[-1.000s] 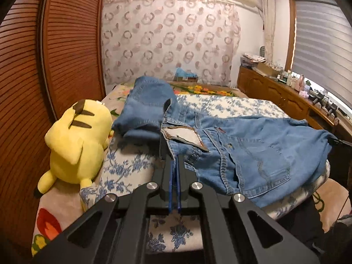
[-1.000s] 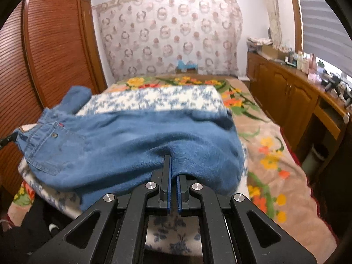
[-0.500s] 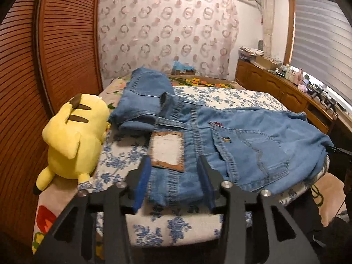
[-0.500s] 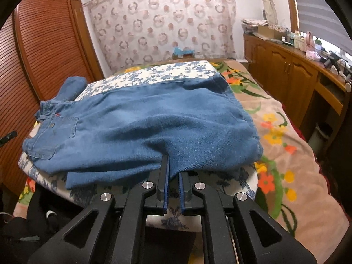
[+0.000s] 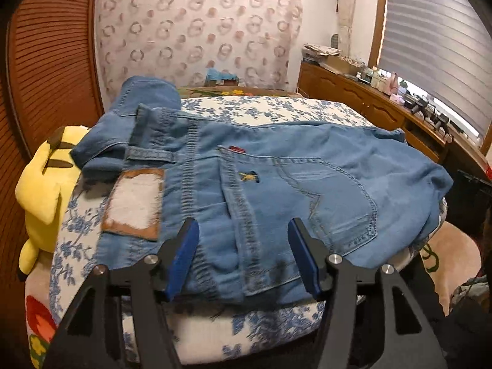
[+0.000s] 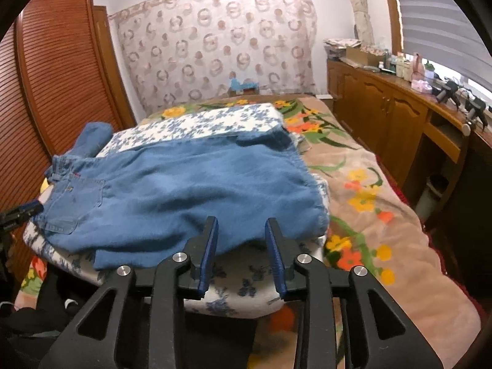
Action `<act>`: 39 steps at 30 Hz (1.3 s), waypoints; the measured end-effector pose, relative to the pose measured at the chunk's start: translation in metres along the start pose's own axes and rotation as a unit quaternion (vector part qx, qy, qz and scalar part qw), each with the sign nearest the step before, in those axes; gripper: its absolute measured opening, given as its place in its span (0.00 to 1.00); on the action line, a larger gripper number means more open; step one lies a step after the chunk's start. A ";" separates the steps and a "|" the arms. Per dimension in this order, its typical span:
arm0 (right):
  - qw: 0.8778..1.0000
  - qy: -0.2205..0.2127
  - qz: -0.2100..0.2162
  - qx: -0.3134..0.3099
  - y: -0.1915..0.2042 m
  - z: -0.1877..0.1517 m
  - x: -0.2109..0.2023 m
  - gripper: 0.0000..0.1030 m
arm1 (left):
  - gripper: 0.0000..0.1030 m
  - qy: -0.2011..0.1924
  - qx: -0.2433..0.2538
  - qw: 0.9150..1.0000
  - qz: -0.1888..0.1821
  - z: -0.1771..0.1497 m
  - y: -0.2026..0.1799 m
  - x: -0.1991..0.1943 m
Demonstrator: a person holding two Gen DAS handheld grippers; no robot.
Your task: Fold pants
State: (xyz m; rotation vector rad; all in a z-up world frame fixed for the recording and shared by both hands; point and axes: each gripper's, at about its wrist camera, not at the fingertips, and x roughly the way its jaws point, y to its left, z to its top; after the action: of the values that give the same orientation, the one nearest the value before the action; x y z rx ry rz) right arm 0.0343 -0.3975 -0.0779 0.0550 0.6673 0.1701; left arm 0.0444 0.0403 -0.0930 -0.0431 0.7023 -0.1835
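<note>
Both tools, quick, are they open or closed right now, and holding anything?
Left tool: open, jaws just opened, jeans released beneath, nothing gripped.
Right tool: open, jaws just opened, jeans edge let go.

Warm, dim room light; daylight glares through the blinds (image 5: 436, 49) far right of the tongs. Fisheye bends and darkens the edges, and the denim (image 6: 190, 190) looks soft.
</note>
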 end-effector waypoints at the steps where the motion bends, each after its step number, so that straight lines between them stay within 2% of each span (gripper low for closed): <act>1: 1.000 -0.001 -0.003 0.002 -0.003 0.000 -0.001 0.34 | 0.58 0.001 0.004 1.000 -0.001 0.001 -0.002 0.001; 5: 1.000 0.003 -0.021 0.008 -0.015 0.002 0.003 0.39 | 0.58 0.008 0.008 1.000 -0.015 0.001 -0.009 0.008; 11: 0.999 0.022 -0.038 0.024 -0.035 -0.001 0.021 0.45 | 0.58 0.015 0.020 1.000 -0.010 -0.005 -0.017 0.013; 16: 0.996 0.043 -0.027 0.076 -0.058 -0.002 0.047 0.47 | 0.58 0.016 0.018 1.000 -0.011 -0.008 -0.016 0.017; 20: 0.994 0.053 -0.046 0.079 -0.064 0.001 0.064 0.48 | 0.58 0.015 0.019 1.000 -0.011 -0.008 -0.017 0.019; 22: 0.993 0.062 -0.051 0.084 -0.065 0.000 0.069 0.51 | 0.58 0.014 0.019 1.000 -0.012 -0.008 -0.017 0.018; 24: 0.992 0.062 -0.050 0.095 -0.068 -0.002 0.071 0.55 | 0.58 0.013 0.020 1.000 -0.011 -0.008 -0.017 0.019; 28: 0.991 0.062 -0.040 0.114 -0.073 -0.006 0.070 0.56 | 0.58 0.013 0.023 1.000 -0.009 -0.008 -0.016 0.019; 29: 0.991 0.062 -0.039 0.112 -0.073 -0.006 0.069 0.55 | 0.58 0.013 0.023 1.000 -0.009 -0.008 -0.016 0.018; 31: 0.992 0.060 -0.031 0.107 -0.071 -0.004 0.066 0.45 | 0.58 0.013 0.022 1.000 -0.009 -0.008 -0.016 0.018; 33: 0.993 0.055 -0.027 0.098 -0.067 -0.002 0.063 0.26 | 0.58 0.013 0.022 1.000 -0.009 -0.008 -0.017 0.018; 34: 0.994 0.050 -0.030 0.091 -0.064 0.000 0.060 0.20 | 0.58 0.013 0.022 1.000 -0.009 -0.009 -0.017 0.018; 35: 0.995 0.044 -0.033 0.080 -0.061 0.001 0.056 0.17 | 0.58 0.013 0.023 1.000 -0.009 -0.009 -0.016 0.018; 39: 0.997 0.011 -0.042 0.061 -0.051 0.012 0.040 0.13 | 0.58 0.012 0.020 1.000 -0.010 -0.009 -0.017 0.018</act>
State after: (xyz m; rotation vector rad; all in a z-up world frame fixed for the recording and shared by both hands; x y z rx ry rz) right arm 0.0796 -0.4411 -0.0988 0.1428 0.7002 0.0490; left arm 0.0497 0.0208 -0.1092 -0.0095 0.7214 -0.2171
